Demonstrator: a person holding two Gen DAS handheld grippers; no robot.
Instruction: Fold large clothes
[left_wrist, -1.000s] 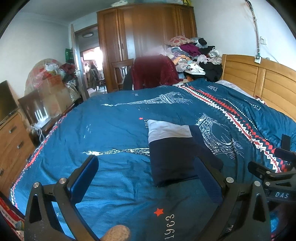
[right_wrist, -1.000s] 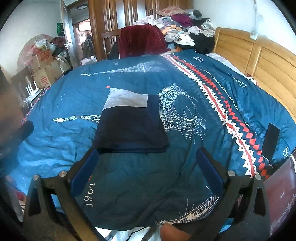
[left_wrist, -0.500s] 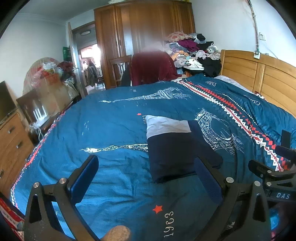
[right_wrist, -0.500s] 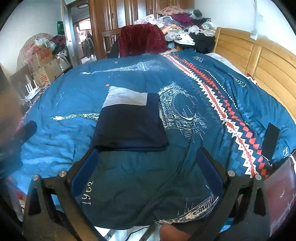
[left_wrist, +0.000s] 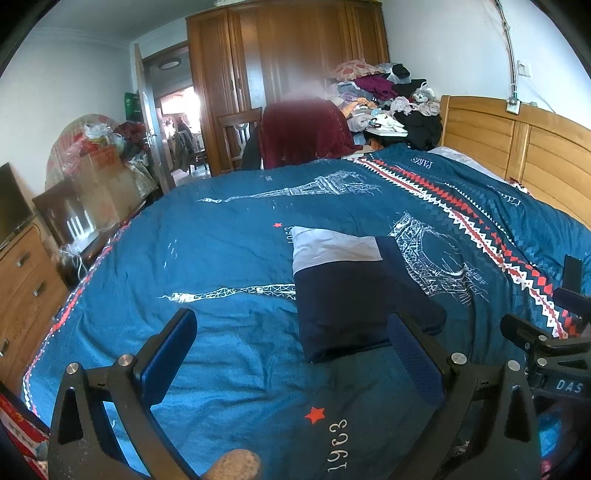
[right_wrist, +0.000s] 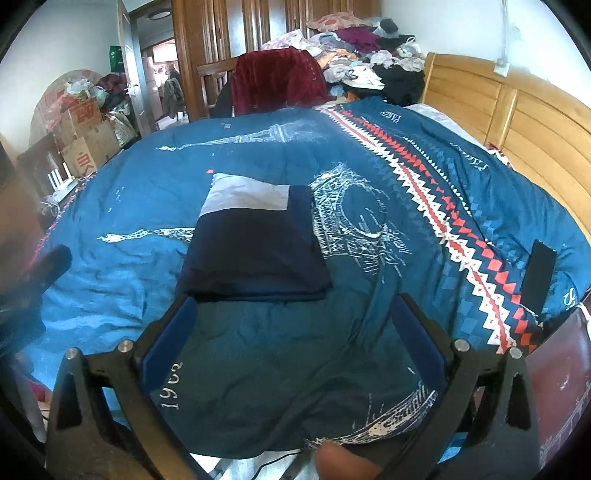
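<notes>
Both grippers have drawn back a little toward the near edge of the bed over the last second, so the folded garment (left_wrist: 354, 295) now sits slightly farther ahead of them, and nothing else on the blue duvet (left_wrist: 221, 258) has shifted. From left to right, the left gripper (left_wrist: 295, 350) hangs with its jaws spread wide and empty, the navy and white garment lies flat in a neat rectangle at the middle of the bed, and the right gripper (right_wrist: 291, 332) is also spread and holds nothing. I judge that this piece is finished and released, so a next garment, perhaps from the clothes pile (left_wrist: 388, 96) by the headboard (left_wrist: 517, 147), would be needed

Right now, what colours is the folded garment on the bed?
The folded garment is navy with a pale grey band, clearest in the right wrist view.
</notes>
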